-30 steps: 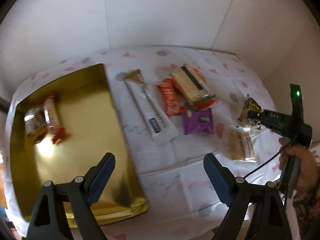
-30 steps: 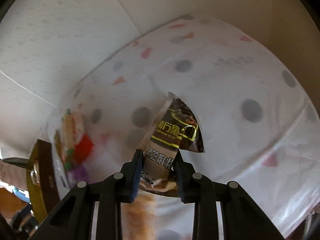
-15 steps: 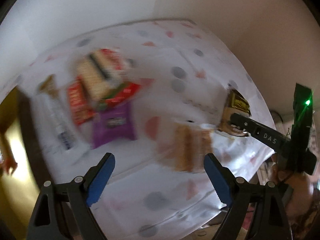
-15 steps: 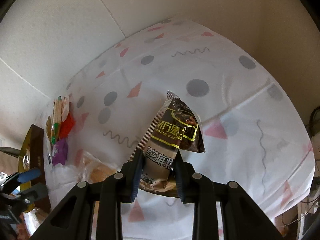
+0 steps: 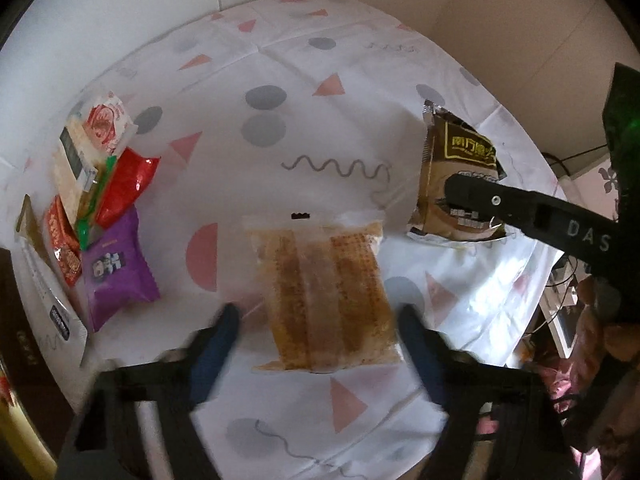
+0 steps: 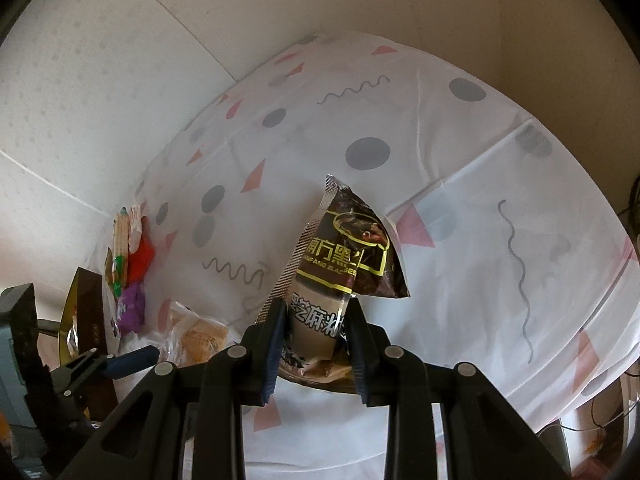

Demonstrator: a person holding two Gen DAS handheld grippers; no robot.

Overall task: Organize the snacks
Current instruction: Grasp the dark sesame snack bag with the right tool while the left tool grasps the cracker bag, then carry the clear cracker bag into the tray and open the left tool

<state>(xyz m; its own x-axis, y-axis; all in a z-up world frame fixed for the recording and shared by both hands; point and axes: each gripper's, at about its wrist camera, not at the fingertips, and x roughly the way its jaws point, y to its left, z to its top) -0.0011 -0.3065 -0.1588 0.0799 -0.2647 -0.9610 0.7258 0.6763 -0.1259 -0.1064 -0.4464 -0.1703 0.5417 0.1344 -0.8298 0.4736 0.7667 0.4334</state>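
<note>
pinching the brown sesame packet (image 6: 344, 276) at its lower end, my right gripper (image 6: 316, 344) holds it mid-frame above the patterned tablecloth (image 6: 460, 200). my left gripper (image 5: 316, 340) is spread wide either side of the clear-wrapped cracker pack (image 5: 324, 292), bottom centre. the gold tin (image 6: 86, 320), lower left, shows only blurred contents.

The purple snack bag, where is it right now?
In the left wrist view the purple snack bag lies at the left of the tablecloth, just below the red packet and left of the clear-wrapped cake.
</note>
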